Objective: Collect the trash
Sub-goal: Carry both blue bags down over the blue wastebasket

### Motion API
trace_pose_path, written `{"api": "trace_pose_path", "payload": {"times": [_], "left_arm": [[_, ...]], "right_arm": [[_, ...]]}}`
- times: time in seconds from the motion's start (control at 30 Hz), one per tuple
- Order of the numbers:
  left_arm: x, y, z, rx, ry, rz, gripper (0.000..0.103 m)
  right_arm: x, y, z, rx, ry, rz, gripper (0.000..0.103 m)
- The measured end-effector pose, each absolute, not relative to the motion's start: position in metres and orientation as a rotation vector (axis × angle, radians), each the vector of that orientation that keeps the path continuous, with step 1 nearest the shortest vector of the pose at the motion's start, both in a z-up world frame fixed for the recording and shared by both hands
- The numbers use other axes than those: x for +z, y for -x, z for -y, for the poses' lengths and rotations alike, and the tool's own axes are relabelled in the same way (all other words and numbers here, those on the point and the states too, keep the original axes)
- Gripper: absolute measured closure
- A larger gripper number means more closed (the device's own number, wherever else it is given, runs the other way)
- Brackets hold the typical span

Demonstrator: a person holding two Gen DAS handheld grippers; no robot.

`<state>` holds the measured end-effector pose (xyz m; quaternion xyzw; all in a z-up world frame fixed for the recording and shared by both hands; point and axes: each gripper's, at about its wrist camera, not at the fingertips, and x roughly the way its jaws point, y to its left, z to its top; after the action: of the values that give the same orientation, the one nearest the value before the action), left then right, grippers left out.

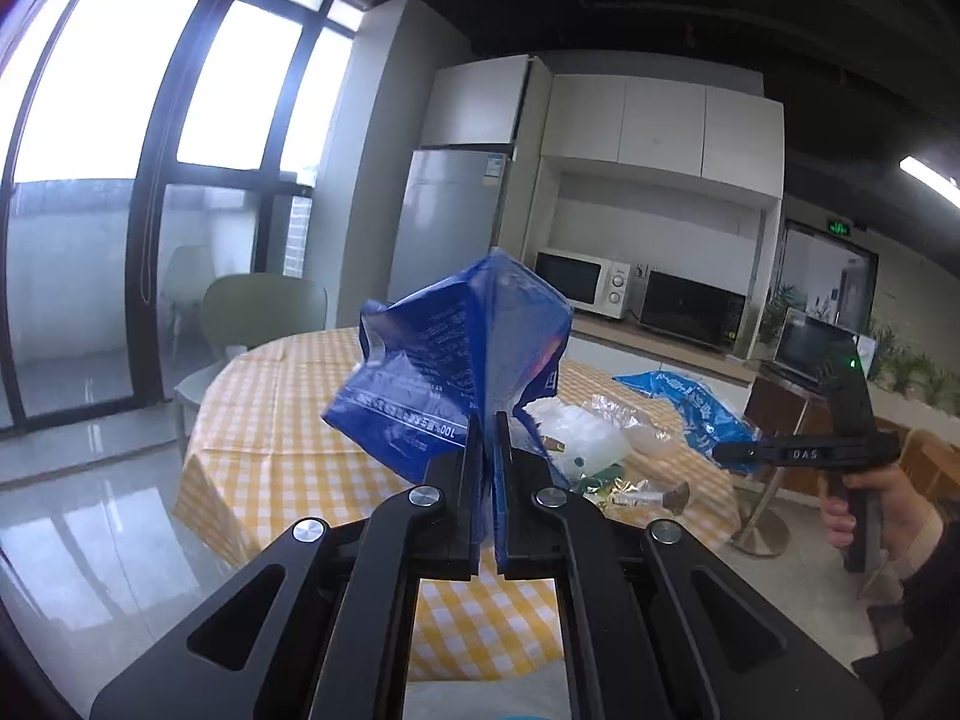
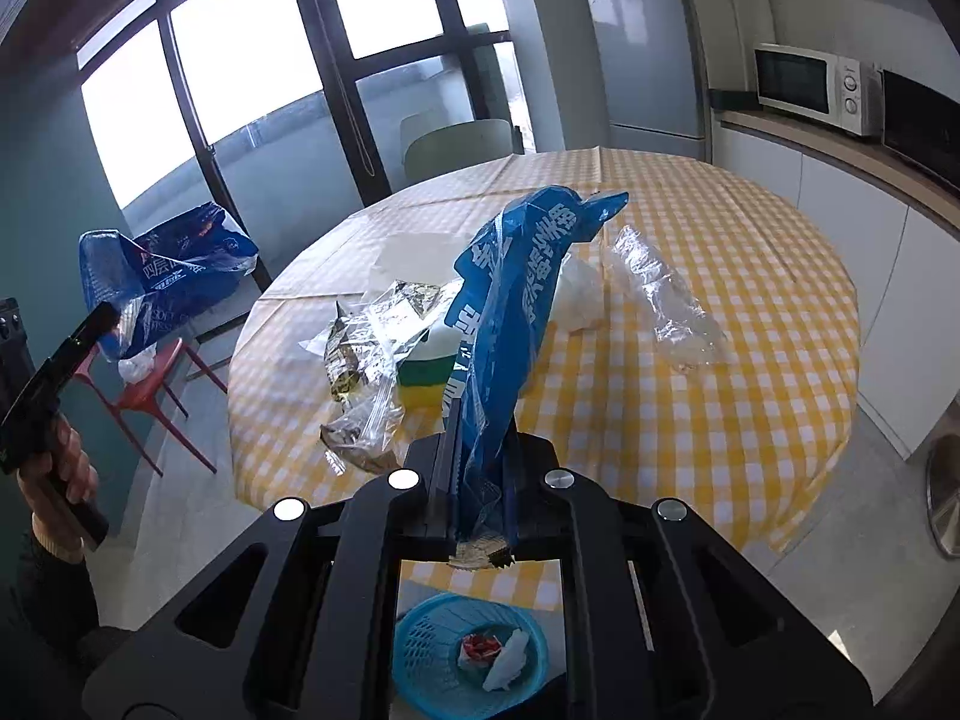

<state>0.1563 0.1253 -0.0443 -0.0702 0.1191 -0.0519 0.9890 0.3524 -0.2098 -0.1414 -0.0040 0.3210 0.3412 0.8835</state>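
Note:
My left gripper is shut on a crumpled blue plastic bag and holds it up in the air left of the table; the bag also shows in the right wrist view. My right gripper is shut on a long blue wrapper and holds it above the table's near edge; the wrapper also shows in the left wrist view. More trash lies on the yellow checked round table: clear plastic wrappers, foil packets, a white lump. A blue basket with scraps sits below.
A red chair and a green chair stand by the table. A fridge, a counter with a microwave and a dark oven line the right wall. A metal table base is on the floor to the right.

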Motion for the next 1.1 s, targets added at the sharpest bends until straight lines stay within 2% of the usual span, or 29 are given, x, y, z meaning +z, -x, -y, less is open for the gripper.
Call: {"api": "trace_pose_path", "payload": {"times": [0.53, 1.1], "left_arm": [[-0.068, -0.135, -0.090, -0.403, 0.058, -0.347, 0.101], [-0.097, -0.131, -0.057, -0.711, 0.047, -0.478, 0.101]], "right_arm": [[-0.146, -0.289, 0.252, 0.782, 0.070, -0.650, 0.094], [-0.157, -0.217, 0.276, 0.842, 0.123, -0.764, 0.094]]}}
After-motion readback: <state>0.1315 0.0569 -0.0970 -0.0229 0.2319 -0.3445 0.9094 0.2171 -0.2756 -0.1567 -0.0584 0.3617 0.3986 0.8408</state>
